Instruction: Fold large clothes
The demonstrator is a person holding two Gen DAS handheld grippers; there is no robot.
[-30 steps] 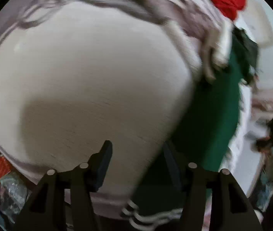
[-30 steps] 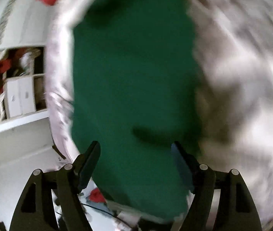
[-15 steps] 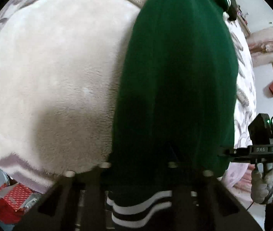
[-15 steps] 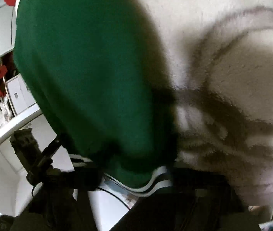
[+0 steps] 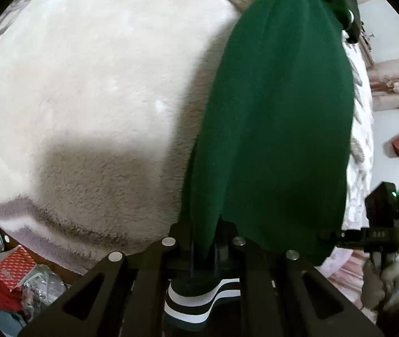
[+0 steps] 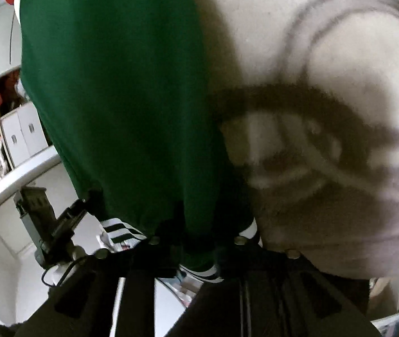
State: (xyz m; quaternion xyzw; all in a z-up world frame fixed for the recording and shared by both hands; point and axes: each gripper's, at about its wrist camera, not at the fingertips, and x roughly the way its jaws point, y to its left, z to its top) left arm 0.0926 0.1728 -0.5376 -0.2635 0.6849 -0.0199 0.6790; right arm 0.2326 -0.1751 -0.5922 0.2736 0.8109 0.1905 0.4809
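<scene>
A dark green garment (image 5: 278, 118) with a white-and-dark striped hem (image 5: 199, 300) lies stretched along a cream fleece blanket (image 5: 92, 90). My left gripper (image 5: 203, 236) is shut on the garment's near edge, just above the striped hem. In the right wrist view the same green garment (image 6: 120, 90) fills the left half, and my right gripper (image 6: 196, 241) is shut on its striped hem (image 6: 120, 231). The right gripper unit (image 5: 382, 224) shows at the far right of the left view, and the left unit (image 6: 47, 224) shows low left in the right view.
The blanket (image 6: 326, 56) has grey curved line patterns and covers a bed. Red packaging and plastic bags (image 5: 11, 275) lie on the floor at the lower left. White cabinets (image 6: 22, 134) and a white shelf stand left of the bed. Other clothes are piled at the garment's far end (image 5: 342, 2).
Both grippers went from open above the bed to shut on the green garment's striped hem. The garment is now pulled taut and lifted slightly at the near end.
</scene>
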